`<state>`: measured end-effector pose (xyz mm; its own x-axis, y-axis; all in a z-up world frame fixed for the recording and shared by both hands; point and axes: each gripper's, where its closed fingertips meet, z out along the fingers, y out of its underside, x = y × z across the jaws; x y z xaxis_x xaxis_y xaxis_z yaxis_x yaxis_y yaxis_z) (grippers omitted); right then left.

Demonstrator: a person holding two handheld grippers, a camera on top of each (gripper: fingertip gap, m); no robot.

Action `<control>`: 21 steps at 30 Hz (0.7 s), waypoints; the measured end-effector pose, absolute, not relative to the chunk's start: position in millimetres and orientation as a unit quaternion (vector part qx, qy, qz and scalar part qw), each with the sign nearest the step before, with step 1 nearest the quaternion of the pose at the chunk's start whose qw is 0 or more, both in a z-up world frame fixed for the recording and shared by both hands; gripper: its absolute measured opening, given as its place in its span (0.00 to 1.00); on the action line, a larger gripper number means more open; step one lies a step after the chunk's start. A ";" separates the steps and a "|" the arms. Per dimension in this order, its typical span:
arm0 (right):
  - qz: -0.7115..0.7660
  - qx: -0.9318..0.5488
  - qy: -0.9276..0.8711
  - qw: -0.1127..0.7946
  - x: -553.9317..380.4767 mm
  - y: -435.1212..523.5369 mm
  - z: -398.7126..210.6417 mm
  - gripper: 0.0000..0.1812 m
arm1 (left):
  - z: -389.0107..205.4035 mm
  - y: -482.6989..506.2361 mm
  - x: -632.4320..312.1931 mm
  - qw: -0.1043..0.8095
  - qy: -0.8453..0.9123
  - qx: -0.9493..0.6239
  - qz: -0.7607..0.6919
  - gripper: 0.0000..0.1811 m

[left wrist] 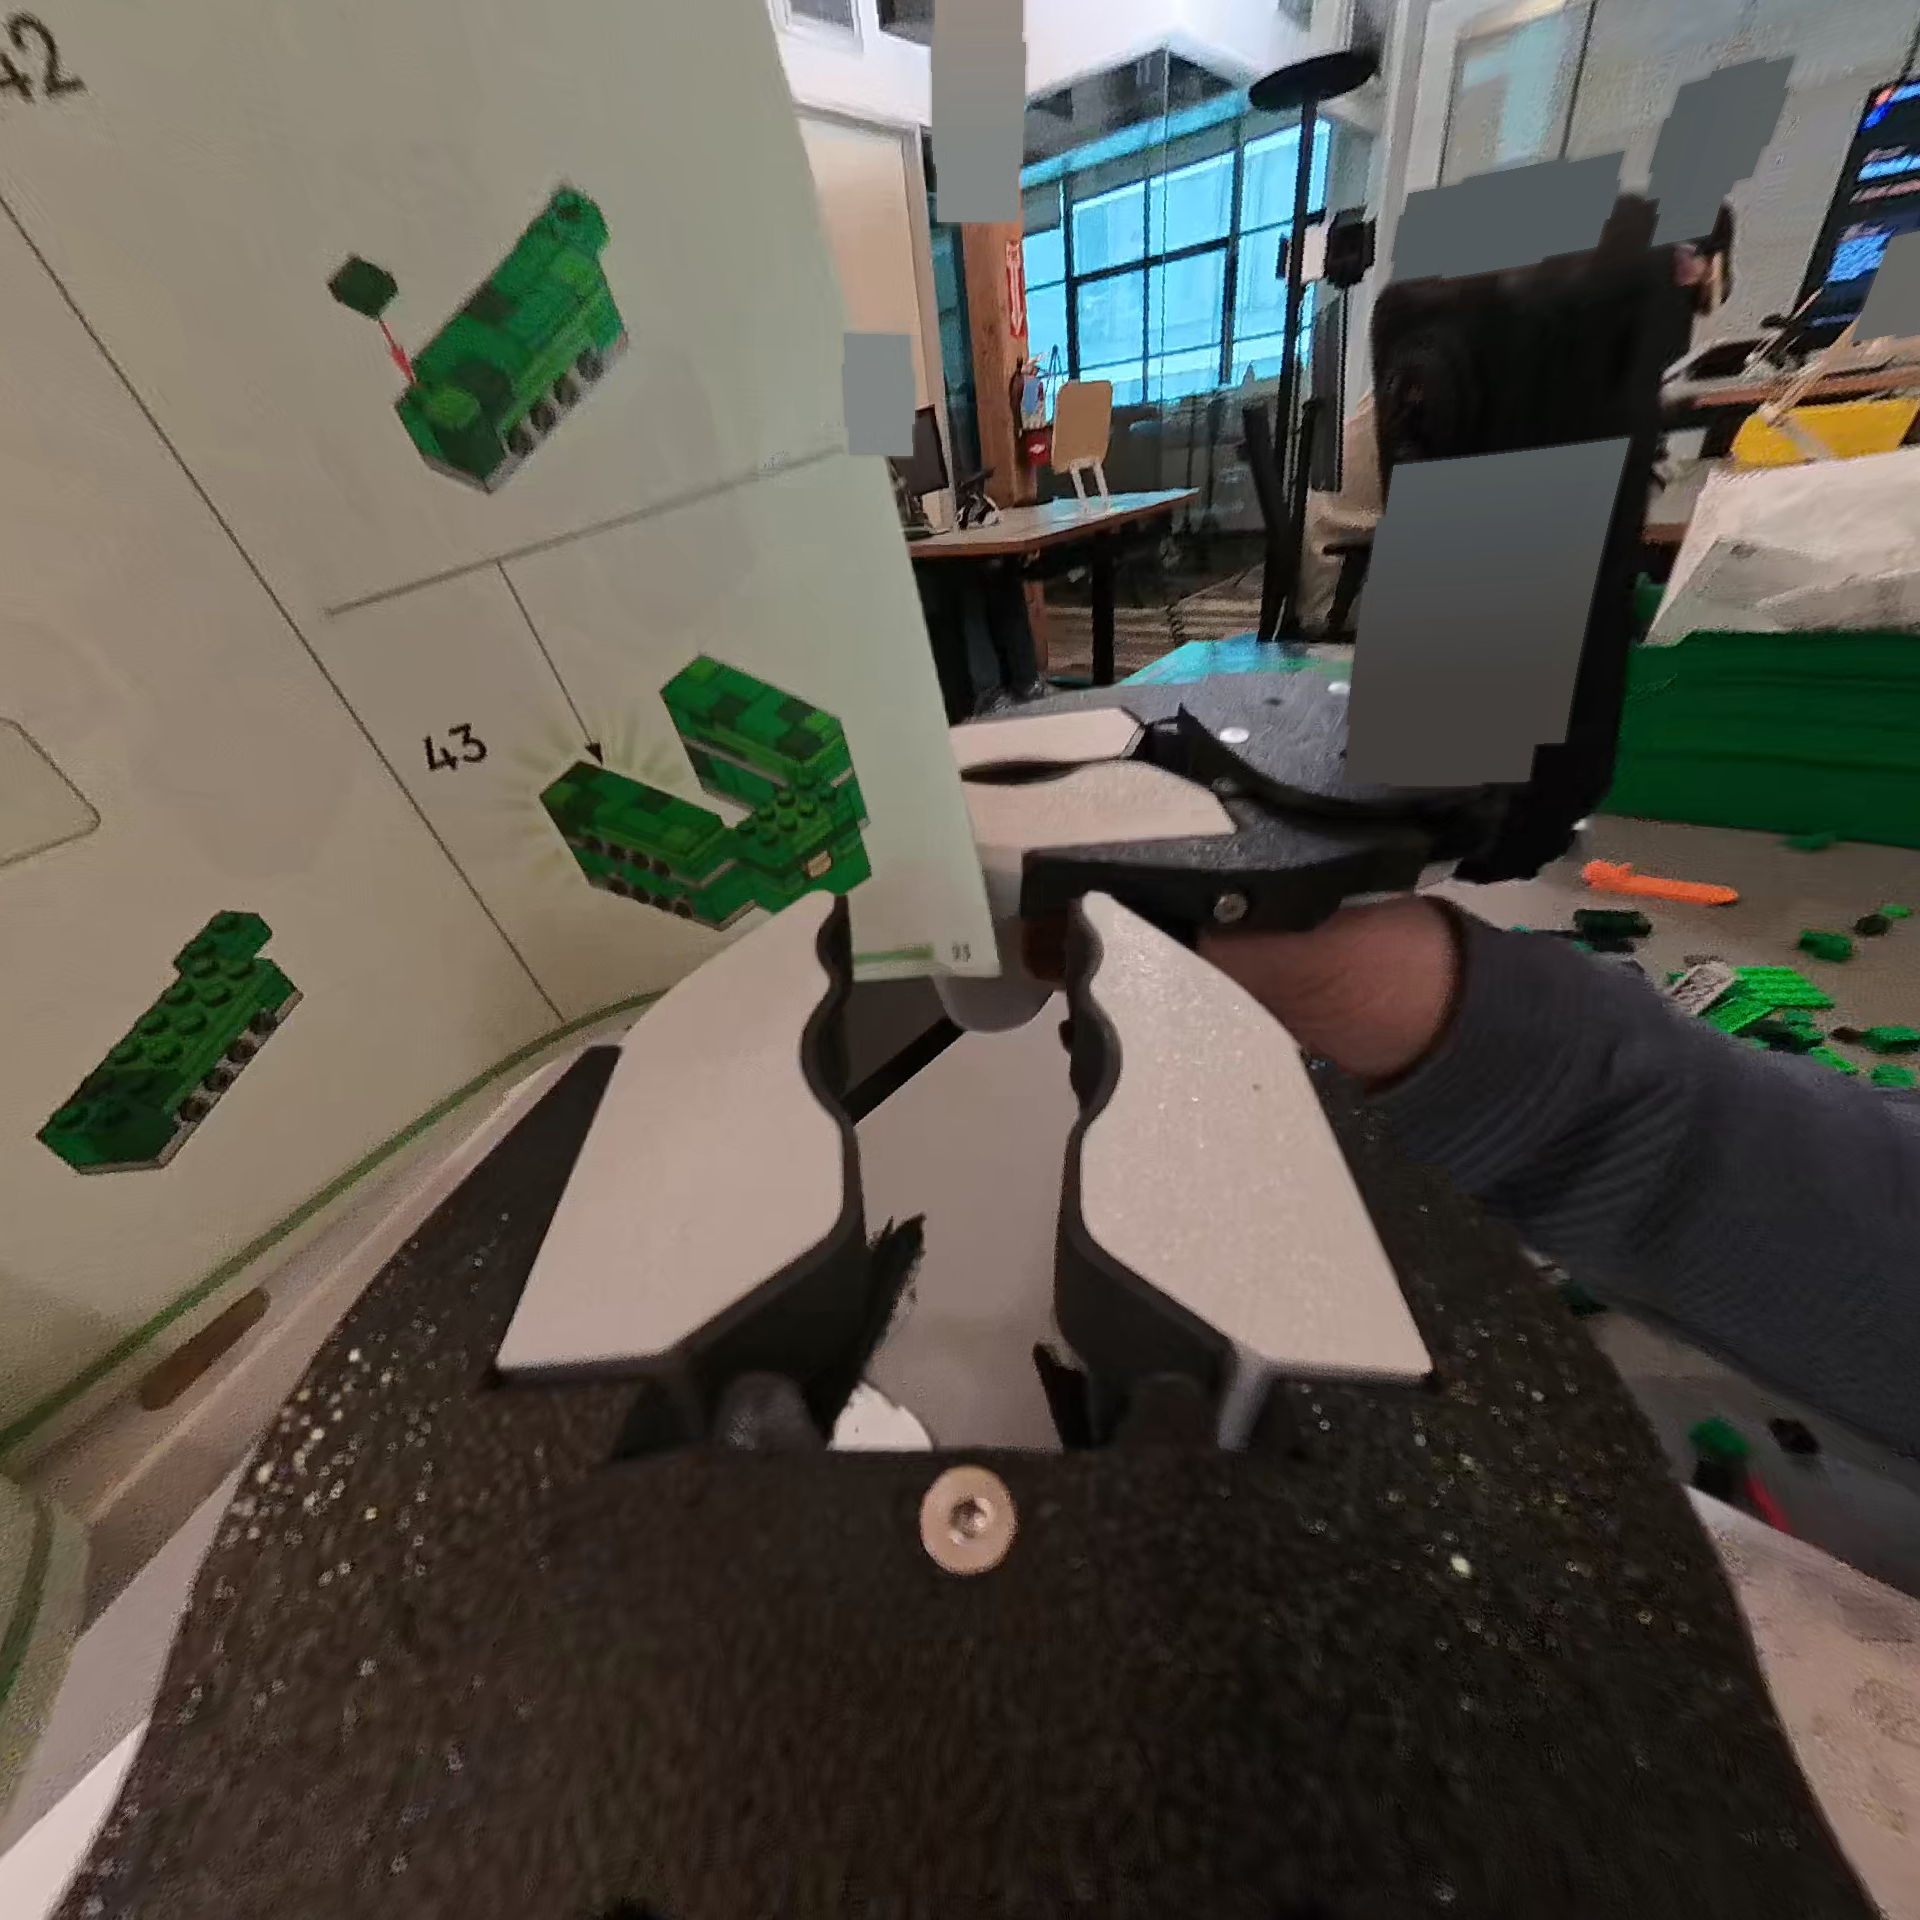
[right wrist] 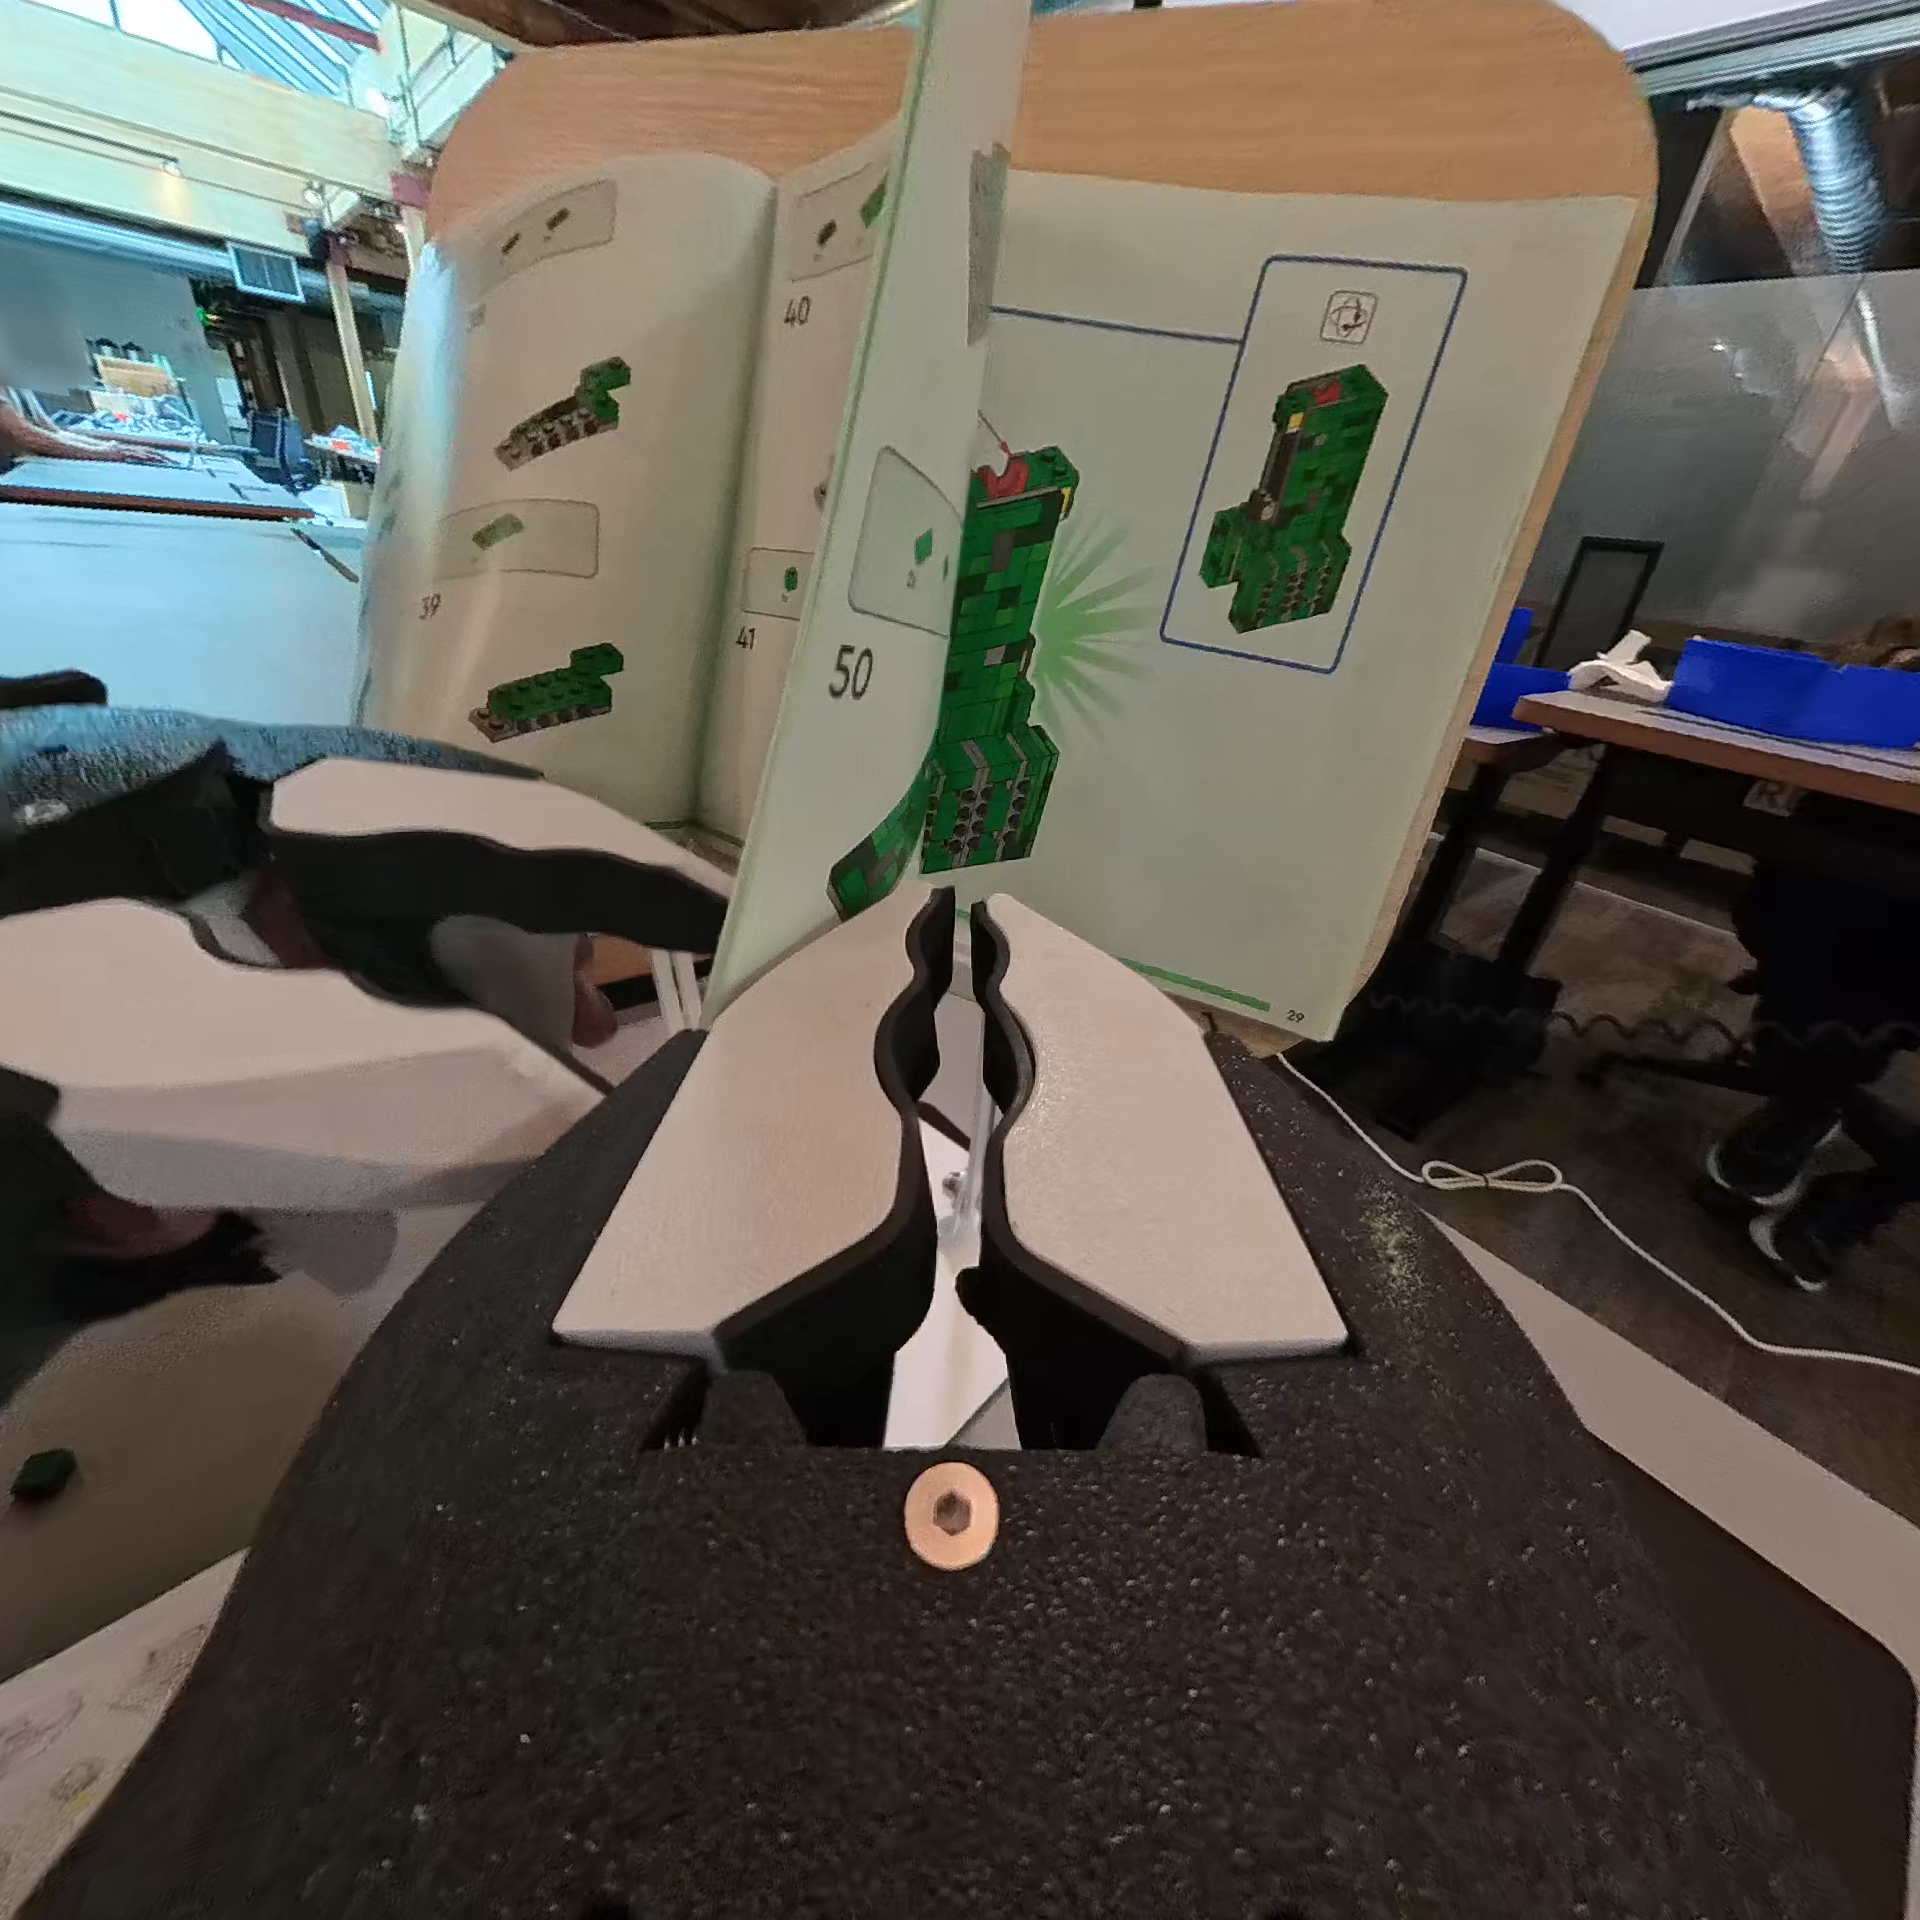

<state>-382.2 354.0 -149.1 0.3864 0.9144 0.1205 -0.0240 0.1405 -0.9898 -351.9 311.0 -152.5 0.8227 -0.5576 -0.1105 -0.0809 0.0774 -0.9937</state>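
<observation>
An open brick-building instruction booklet (right wrist: 1195, 779) stands upright against a wooden board (right wrist: 1299, 104). My right gripper (right wrist: 962, 906) is shut on the lower edge of one lifted page (right wrist: 894, 582), which stands out edge-on from the booklet. The same page (left wrist: 468, 623) fills the left of the left wrist view. My left gripper (left wrist: 951, 930) is open, with the page's lower corner (left wrist: 935, 951) between its fingertips. The right gripper (left wrist: 1101, 821), held by a hand in a grey sleeve, shows just behind that corner. The left gripper (right wrist: 468, 862) shows at the left of the right wrist view.
Loose green bricks (left wrist: 1766, 1003) and an orange piece (left wrist: 1657, 883) lie on the table to the right, beside a stack of green plates (left wrist: 1766, 727). A small dark brick (right wrist: 42, 1473) lies at the left. Desks, blue bins (right wrist: 1787, 696) and a floor cable (right wrist: 1496, 1176) lie beyond.
</observation>
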 end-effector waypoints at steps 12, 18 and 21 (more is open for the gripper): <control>0.375 -0.530 -0.439 0.620 -385.3 356.4 -154.5 0.00 | -154.2 307.6 -352.6 0.684 0.245 -0.658 -0.197 0.14; 0.380 -0.534 -0.437 0.616 -383.5 358.4 -155.1 0.00 | -155.3 310.5 -347.9 0.685 0.248 -0.657 -0.194 0.13; 0.382 -0.534 -0.437 0.615 -383.3 358.5 -155.6 0.00 | -154.9 309.5 -344.8 0.686 0.255 -0.651 -0.198 0.13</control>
